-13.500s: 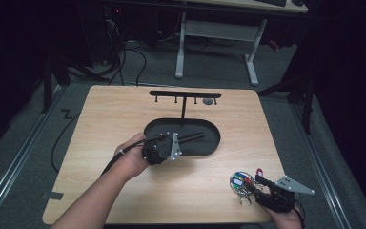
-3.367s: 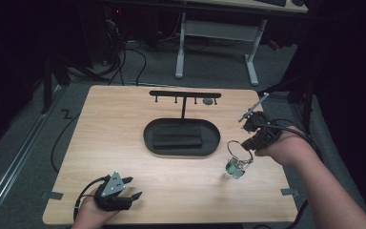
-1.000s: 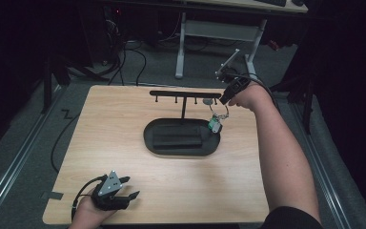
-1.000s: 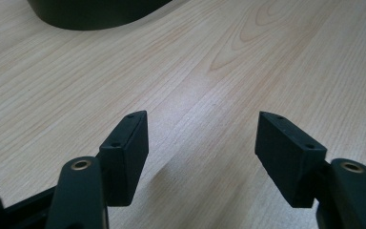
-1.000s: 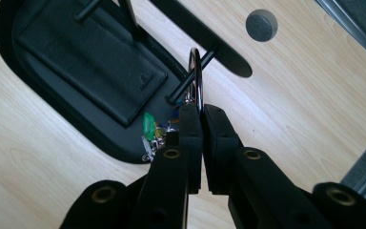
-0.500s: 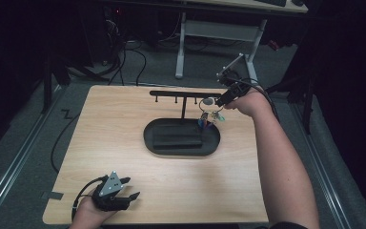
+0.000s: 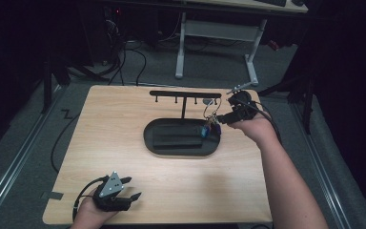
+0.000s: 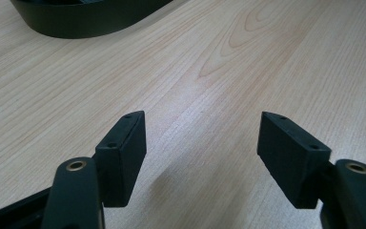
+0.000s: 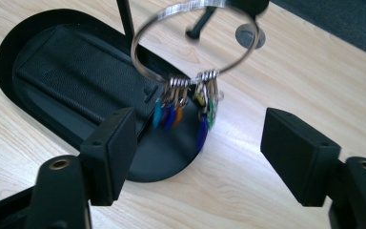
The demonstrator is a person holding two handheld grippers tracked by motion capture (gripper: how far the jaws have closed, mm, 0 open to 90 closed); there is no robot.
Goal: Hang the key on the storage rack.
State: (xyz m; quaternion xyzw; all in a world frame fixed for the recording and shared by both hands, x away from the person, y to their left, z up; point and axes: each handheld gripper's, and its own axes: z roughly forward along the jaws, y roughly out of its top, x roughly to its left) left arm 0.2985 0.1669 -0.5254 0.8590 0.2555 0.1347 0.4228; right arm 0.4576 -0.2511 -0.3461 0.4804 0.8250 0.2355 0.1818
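The high view looks down on the whole table point(image 7: 124, 143); both gripper views sit close, sharing the black tray point(image 9: 38, 57).

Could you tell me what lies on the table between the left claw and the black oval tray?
Nothing: the high view shows only bare wood between the left claw and the black oval tray, and the left gripper view agrees.

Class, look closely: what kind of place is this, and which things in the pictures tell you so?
Probably a lab or workshop set up for recording. A wooden table stands on grey carpet amid trailing cables, a metal desk frame stands behind it, and a person holds a gripper with its own camera.
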